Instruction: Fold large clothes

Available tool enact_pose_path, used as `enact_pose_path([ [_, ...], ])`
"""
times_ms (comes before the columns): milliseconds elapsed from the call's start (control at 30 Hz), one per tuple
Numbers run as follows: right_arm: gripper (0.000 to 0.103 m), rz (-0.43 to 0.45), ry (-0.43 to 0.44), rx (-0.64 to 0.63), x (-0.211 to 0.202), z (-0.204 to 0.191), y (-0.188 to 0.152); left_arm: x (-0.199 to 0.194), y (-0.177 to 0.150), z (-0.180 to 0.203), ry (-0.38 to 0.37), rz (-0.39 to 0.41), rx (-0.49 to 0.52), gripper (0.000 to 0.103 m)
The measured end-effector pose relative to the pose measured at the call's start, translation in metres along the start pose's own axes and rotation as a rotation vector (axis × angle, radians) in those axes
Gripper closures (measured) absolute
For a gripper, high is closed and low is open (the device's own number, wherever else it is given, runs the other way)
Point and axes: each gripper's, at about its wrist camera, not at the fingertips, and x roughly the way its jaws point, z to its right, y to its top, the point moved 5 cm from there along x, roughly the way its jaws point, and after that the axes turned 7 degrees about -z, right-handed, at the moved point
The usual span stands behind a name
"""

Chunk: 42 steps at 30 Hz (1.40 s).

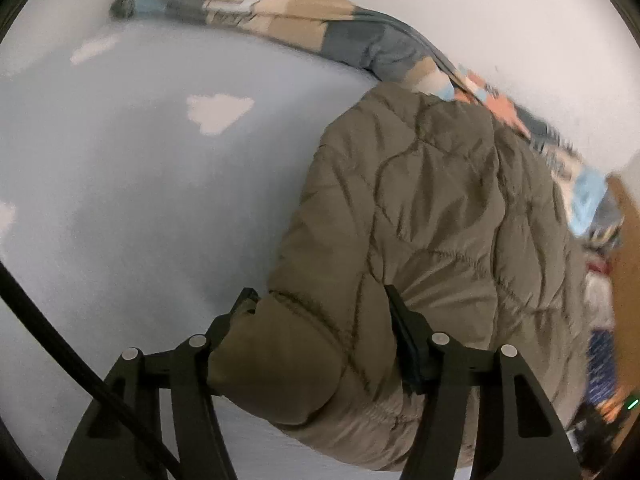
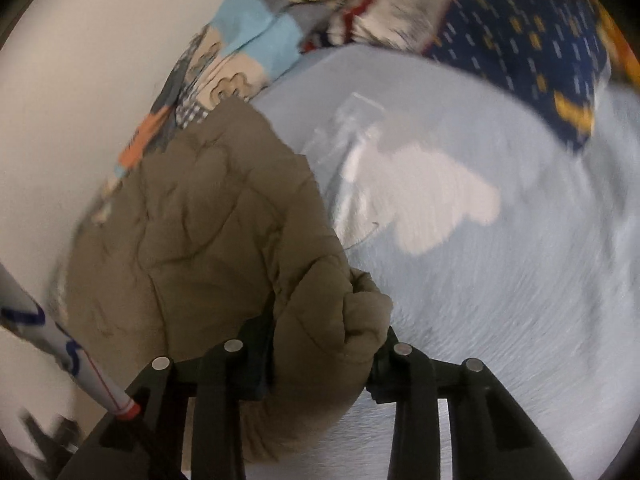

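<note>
Gripping the olive-green quilted puffer jacket (image 1: pixel 420 220) at two places, both tools are already loaded: the left gripper (image 1: pixel 320 312) has its black fingers pressed into a thick padded roll of the fabric, and the right gripper (image 2: pixel 324 340) pinches a similar bunched edge between its own fingers. The jacket lies on the pale blue bed sheet with white cloud shapes (image 2: pixel 500 280), its far end reaching the bed's wall-side edge, where a patchwork blanket in blue, beige and orange (image 1: pixel 280 12) is heaped along the white wall (image 1: pixel 500 8). A navy cushion with yellow dashes (image 2: pixel 532 48) sits towards the bed's far corner, well apart from the work.

The jacket's long axis runs straight away from both grippers towards the wall — so the held edge is the near one, and a fold would likely carry it forward over the body. Neither hand looks nearer than the other; each holds an end of that near edge. The bulk of the padding may resist lying flat.
</note>
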Motion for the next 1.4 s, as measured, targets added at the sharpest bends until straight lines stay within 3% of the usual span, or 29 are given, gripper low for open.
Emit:
enact_pose_path([
  [33,0.069,0.023,-0.063,-0.082,-0.004,-0.010,-0.001,-0.001,0.000,0.004,0.039,0.011,0.037,0.041],
  [133,0.070,0.046,-0.127,-0.163,-0.009,-0.019,-0.002,-0.007,-0.002,0.008,0.106,0.039,0.114,0.041],
  [433,0.075,0.097,-0.203,-0.293,-0.024,-0.038,-0.003,-0.016,-0.005,0.011,0.115,0.055,0.156,0.049],
  [867,0.076,0.114,-0.185,-0.375,-0.069,-0.050,-0.016,-0.056,-0.022,0.019,0.130,0.063,0.236,0.054],
  [1100,0.076,0.102,-0.154,-0.410,-0.103,-0.041,-0.046,-0.092,-0.056,0.006,0.144,0.066,0.281,0.055],
  [1400,0.076,0.133,-0.105,-0.386,-0.158,-0.022,-0.090,-0.147,-0.108,-0.010,0.115,0.105,0.252,0.056],
])
